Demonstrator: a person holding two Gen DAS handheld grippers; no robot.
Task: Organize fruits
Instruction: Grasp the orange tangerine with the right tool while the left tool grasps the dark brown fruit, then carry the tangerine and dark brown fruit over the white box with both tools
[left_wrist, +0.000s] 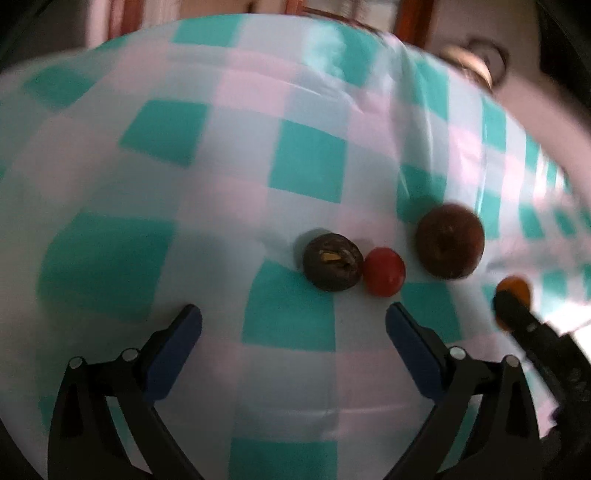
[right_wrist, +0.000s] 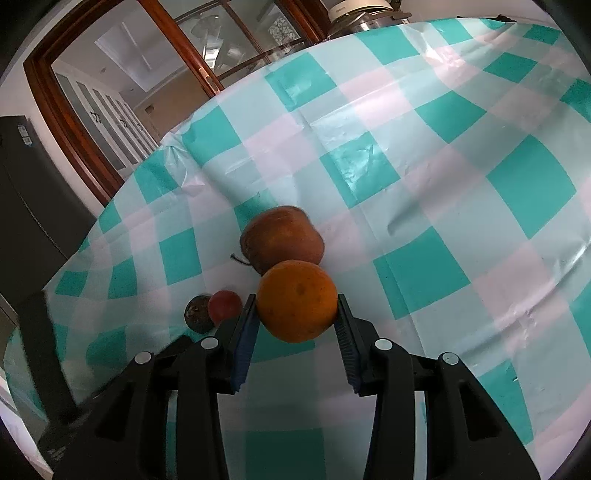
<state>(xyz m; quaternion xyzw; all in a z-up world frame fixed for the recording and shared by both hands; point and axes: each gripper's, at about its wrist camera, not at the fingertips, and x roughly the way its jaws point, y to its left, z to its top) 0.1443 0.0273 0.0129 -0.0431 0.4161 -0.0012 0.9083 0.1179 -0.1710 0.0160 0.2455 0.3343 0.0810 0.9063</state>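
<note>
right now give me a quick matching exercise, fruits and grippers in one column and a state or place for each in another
1. orange
2. small red fruit
3. left gripper
4. brownish apple

a. jaws wide, nothing between them
b. clamped in the right gripper
c. on the cloth just behind the orange
d. touching the dark wrinkled fruit

Pairs: 1-b, 2-d, 3-a, 4-c

Checked cloth (right_wrist: 480, 192) lies bare rightward; apple (right_wrist: 282, 236) blocks just beyond the orange (right_wrist: 297, 301)
</note>
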